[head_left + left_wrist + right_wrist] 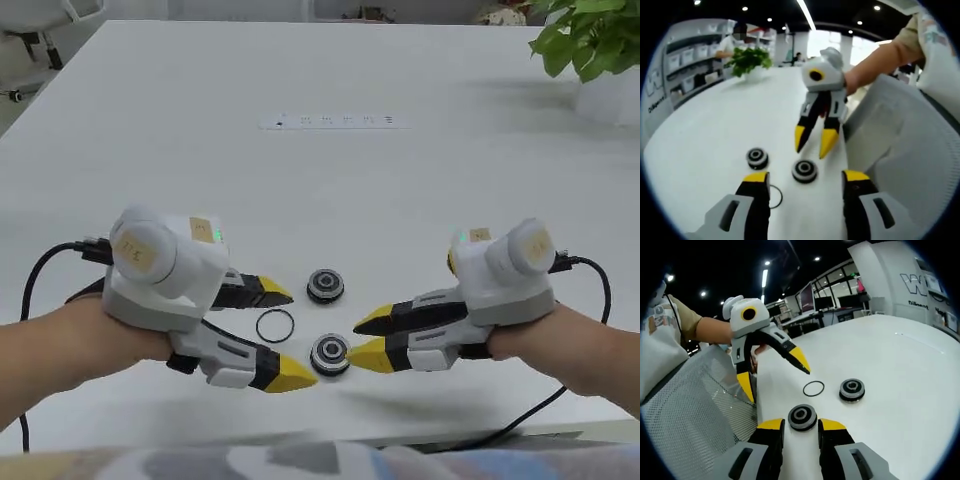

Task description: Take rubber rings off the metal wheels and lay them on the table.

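Observation:
Two small metal wheels with dark rims lie on the white table (pixel 330 180): a near wheel (pixel 330 352) (pixel 805 171) (pixel 802 416) and a far wheel (pixel 325 285) (pixel 757 157) (pixel 852 389). A loose black rubber ring (pixel 275 325) (pixel 813 388) lies flat to their left. My left gripper (pixel 283 333) (pixel 806 177) stands wide open, its jaws either side of the ring, nothing held. From the right, my right gripper (pixel 362 340) (pixel 801 425) points at the near wheel with its jaws slightly apart, tips just short of it.
A socket strip (pixel 330 121) is set into the table's middle. A potted plant (pixel 590 40) stands at the far right corner. Black cables (pixel 45 265) trail from both grippers. The table's front edge runs just below the wheels, with a mesh chair (pixel 700 410) behind it.

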`<state>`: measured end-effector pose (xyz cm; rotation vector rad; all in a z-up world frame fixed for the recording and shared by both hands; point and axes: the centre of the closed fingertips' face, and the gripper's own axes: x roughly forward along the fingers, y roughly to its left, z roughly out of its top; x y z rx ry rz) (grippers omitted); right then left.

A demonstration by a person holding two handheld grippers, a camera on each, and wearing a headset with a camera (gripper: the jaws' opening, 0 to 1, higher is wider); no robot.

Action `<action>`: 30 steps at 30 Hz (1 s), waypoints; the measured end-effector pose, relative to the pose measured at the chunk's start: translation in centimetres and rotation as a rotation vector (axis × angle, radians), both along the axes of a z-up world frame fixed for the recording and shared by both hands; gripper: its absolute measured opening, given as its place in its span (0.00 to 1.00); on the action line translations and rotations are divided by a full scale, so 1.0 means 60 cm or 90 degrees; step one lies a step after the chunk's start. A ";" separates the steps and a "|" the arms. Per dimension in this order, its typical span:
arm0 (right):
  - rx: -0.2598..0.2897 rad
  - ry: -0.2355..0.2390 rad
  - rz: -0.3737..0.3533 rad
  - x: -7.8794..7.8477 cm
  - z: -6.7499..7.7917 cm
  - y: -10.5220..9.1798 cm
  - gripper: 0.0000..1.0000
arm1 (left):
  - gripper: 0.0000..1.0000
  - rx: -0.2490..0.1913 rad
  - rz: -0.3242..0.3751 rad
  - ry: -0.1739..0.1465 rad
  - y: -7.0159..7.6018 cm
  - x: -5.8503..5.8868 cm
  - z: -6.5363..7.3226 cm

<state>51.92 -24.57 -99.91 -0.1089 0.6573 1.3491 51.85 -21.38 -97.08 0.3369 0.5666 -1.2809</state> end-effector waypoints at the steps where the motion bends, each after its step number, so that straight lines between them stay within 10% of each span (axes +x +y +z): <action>1: -0.002 -0.001 0.002 -0.001 -0.003 -0.001 0.25 | 0.57 0.001 -0.001 0.002 -0.001 0.000 -0.002; 30: -0.020 -0.032 0.027 -0.003 -0.030 0.010 0.23 | 0.30 0.010 -0.016 0.025 -0.035 0.009 -0.039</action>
